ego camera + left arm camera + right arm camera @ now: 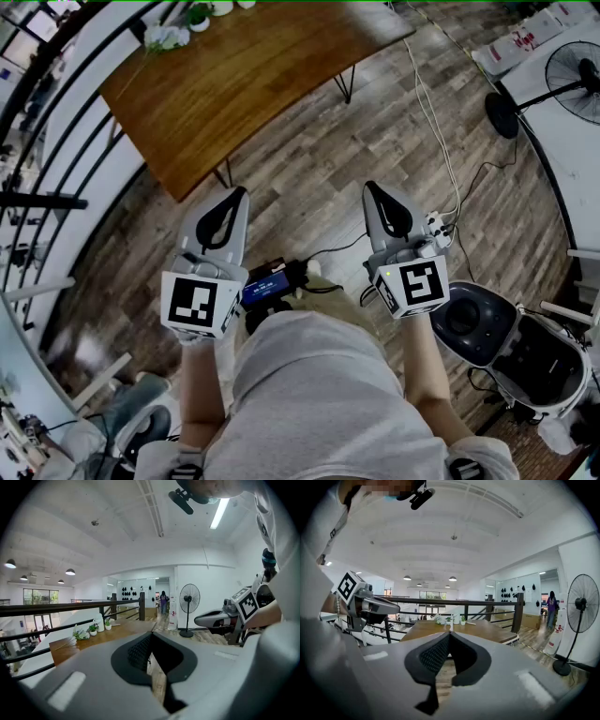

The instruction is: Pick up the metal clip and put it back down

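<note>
I stand back from a wooden table [244,84], holding both grippers out over the plank floor. My left gripper [234,193] is shut with nothing between its jaws; its closed tips [151,637] point toward the table [108,632]. My right gripper [372,187] is also shut and holds nothing, and its tips [449,637] face the table [459,629] too. Each gripper shows in the other's view: the right gripper [220,618] and the left gripper [370,606]. I cannot make out a metal clip in any view.
Small potted plants [173,36] and a white bottle [99,622] stand at the table's far end. A dark railing [56,141] runs along the left. A standing fan [572,70] is at the right, white cables [436,122] cross the floor, and a grey round machine [473,323] sits by my right side.
</note>
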A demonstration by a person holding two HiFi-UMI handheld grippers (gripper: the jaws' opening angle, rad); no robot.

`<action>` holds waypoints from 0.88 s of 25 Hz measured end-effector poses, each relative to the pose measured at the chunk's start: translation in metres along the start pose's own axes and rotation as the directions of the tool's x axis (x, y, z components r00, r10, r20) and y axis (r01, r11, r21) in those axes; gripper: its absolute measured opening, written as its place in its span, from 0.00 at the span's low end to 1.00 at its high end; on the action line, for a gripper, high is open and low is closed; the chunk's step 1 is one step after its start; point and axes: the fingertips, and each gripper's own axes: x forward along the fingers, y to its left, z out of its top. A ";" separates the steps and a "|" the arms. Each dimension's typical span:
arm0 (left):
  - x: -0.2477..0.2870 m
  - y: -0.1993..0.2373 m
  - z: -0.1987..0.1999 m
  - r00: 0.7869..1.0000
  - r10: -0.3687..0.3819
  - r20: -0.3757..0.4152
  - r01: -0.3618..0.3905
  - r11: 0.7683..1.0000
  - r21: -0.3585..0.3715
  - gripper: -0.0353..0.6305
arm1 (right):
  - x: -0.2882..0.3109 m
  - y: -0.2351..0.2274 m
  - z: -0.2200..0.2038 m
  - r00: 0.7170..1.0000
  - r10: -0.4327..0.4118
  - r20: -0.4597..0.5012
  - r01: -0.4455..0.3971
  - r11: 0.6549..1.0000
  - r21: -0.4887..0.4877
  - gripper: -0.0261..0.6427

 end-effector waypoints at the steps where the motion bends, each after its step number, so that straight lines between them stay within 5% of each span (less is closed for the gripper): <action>1: 0.000 0.000 -0.001 1.000 0.000 0.001 0.000 1.000 0.000 0.07 | 0.000 0.000 -0.001 1.000 -0.001 0.002 0.001 1.000 0.002 0.04; 22: -0.002 -0.008 0.000 1.000 -0.018 0.003 0.018 1.000 -0.004 0.07 | -0.005 0.001 -0.002 1.000 -0.015 0.017 0.014 0.999 0.050 0.04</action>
